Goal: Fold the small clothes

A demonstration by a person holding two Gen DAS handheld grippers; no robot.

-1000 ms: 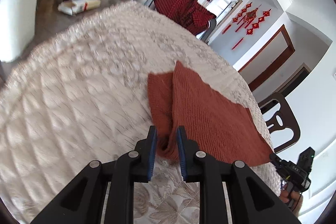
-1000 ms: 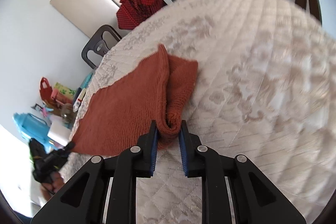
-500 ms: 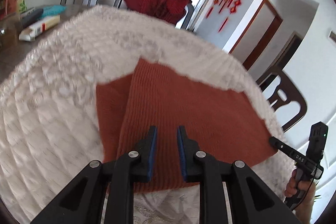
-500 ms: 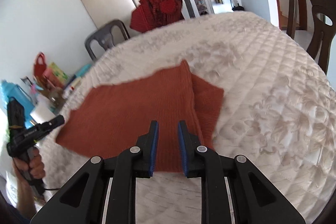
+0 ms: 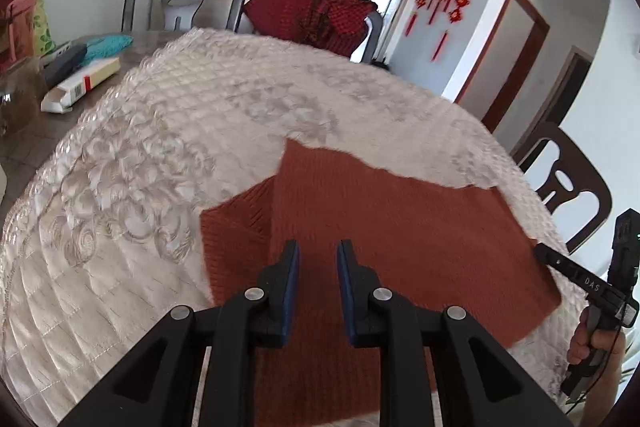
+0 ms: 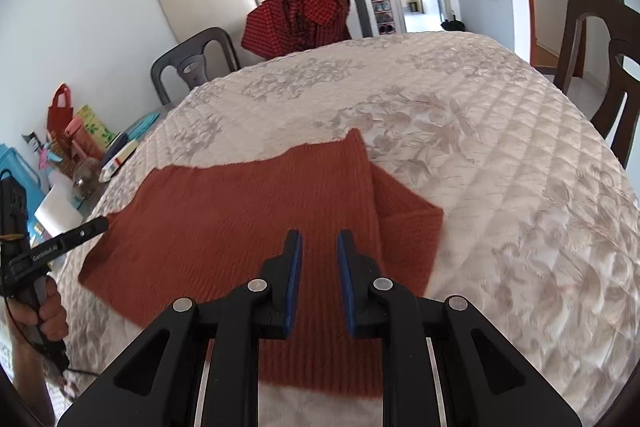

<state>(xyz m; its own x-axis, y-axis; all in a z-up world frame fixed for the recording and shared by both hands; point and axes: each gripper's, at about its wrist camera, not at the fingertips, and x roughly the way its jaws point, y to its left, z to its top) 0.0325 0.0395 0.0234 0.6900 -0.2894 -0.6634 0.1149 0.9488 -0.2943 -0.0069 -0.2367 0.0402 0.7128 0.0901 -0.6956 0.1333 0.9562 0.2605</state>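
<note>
From my feeds, the largest thing is the round table under a cream quilted cover with a pale floral pattern (image 5: 168,163), which fills most of both views (image 6: 500,155). On its near side lies the rust-red ribbed knit garment (image 5: 392,227), spread flat with one sleeve-like flap poking out from under its edge; in the right wrist view that same garment (image 6: 240,219) shows the matching flap on its other side. Beyond the far rim stands a grey plastic chair (image 5: 180,3), and beside it another chair draped with a dark red checked cloth (image 5: 316,15), which I also see from the right side (image 6: 300,15). A dark brown wooden chair (image 6: 600,39) stands at the right of the table. On the bare tabletop left of the cover lies a long white carton with a red stripe (image 5: 80,87). My left gripper (image 5: 317,255) hovers over the garment with its blue-padded jaws parted by a narrow gap and nothing between them, so it is released. My right gripper (image 6: 319,243) is likewise above the knit, jaws slightly apart and gripping nothing. Each camera also catches the other gripper's tip at the garment's far corner, with the hand (image 5: 592,343) wrapped round its handle.
</note>
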